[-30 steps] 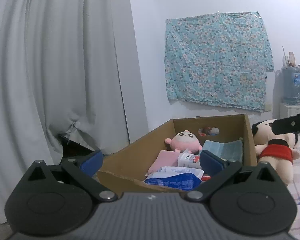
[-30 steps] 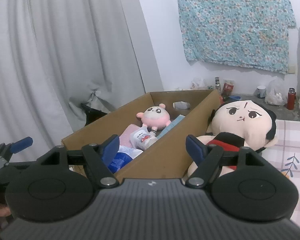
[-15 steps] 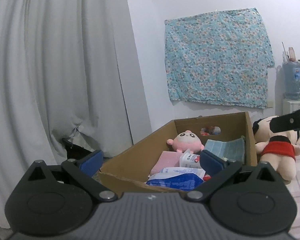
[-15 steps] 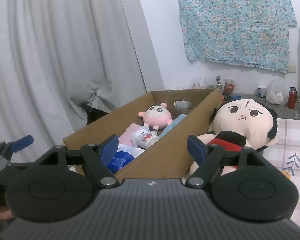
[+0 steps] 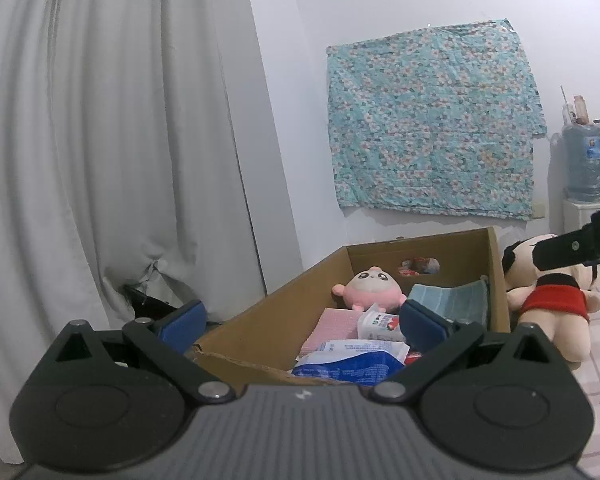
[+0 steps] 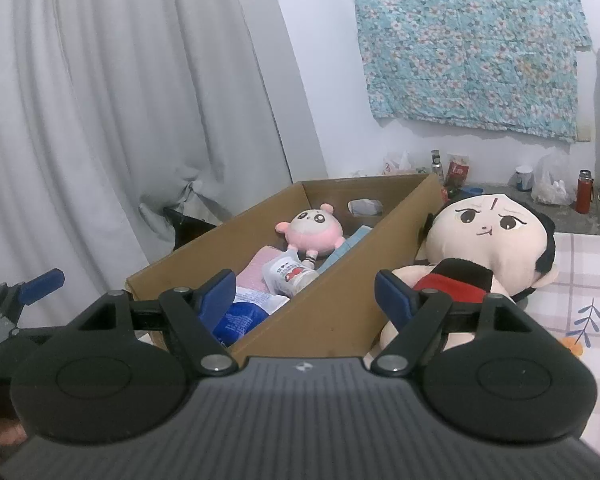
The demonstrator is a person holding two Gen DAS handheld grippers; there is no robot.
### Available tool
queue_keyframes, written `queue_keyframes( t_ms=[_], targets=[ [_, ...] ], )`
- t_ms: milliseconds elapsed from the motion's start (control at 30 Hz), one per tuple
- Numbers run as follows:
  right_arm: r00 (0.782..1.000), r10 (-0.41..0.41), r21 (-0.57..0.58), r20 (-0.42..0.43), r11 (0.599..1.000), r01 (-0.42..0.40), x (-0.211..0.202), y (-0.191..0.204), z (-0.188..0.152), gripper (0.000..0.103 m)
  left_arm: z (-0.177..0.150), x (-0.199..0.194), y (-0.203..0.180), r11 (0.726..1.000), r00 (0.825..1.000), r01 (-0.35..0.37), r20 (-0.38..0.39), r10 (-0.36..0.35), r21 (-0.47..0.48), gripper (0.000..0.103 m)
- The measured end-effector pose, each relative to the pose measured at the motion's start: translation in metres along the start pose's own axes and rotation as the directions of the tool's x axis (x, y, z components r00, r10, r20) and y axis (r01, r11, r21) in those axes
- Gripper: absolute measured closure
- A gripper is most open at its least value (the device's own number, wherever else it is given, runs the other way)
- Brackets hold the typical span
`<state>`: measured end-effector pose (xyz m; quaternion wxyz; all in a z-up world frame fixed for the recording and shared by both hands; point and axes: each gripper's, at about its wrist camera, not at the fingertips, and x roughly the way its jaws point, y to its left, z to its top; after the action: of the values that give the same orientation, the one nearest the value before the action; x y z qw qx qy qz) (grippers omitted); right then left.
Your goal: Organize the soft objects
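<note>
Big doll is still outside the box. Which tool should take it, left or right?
Probably right. The right tool is open, with one finger in front of the big doll. The left tool faces the box; the doll sits off to its side.

Left wrist cam sits low behind its gripper, faces the cardboard box (image 5: 268, 322) end-on from close, curtain (image 5: 112, 140) to its left. Right wrist cam sits further right, tilted down a bit more, looks across the box's right wall (image 6: 352, 280) at the big doll (image 6: 488, 240). Both share box, pink plush (image 5: 370, 290), doll, floral cloth (image 6: 468, 40) on back wall.
</note>
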<state>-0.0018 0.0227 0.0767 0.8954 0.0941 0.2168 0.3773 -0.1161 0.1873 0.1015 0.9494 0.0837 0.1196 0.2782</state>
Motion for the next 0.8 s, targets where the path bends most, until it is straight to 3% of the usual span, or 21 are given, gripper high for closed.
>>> queue_keyframes(
  t_ms=[800],
  targets=[
    [1.000, 0.015, 0.010, -0.011, 1.000, -0.015, 0.0033, 0.0002, 0.0010, 0.024, -0.0015, 0.0020, -0.0085, 1.000, 1.000, -0.008, -0.015, 0.008, 0.007, 0.000]
  ],
)
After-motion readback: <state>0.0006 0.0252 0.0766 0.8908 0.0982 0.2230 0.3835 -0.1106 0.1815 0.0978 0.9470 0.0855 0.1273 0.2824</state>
